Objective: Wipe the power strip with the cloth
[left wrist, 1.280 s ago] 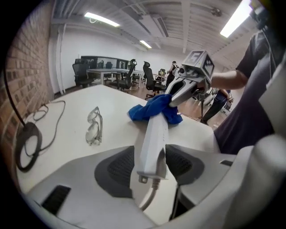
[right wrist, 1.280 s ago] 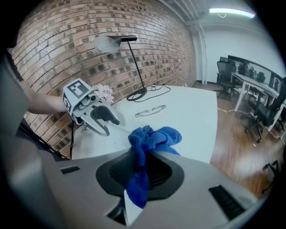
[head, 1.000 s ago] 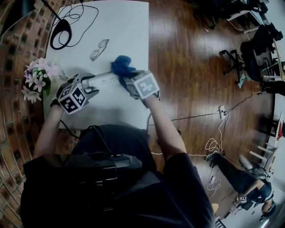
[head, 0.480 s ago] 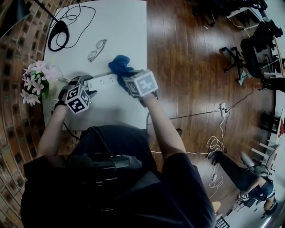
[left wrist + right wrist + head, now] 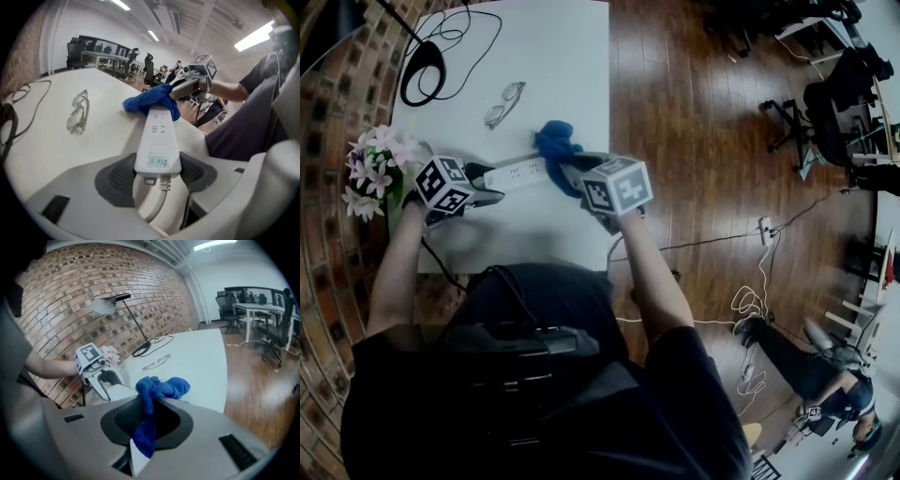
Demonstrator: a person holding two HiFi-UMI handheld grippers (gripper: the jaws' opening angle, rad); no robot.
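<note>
Right now the power strip (image 5: 514, 172) lies across the white table (image 5: 567, 66), its far end under the blue cloth (image 5: 555, 142). The left gripper (image 5: 157, 174), tilted downward, has just been closing, and its pads clasp the strip's cord end. The right gripper (image 5: 149, 423) pinches the cloth tight. Glasses (image 5: 507, 103) lie just beyond, a black cable (image 5: 427, 66) farther off, and flowers (image 5: 373, 169) beside the left gripper. The strip's cord vanishes beneath that gripper.
</note>
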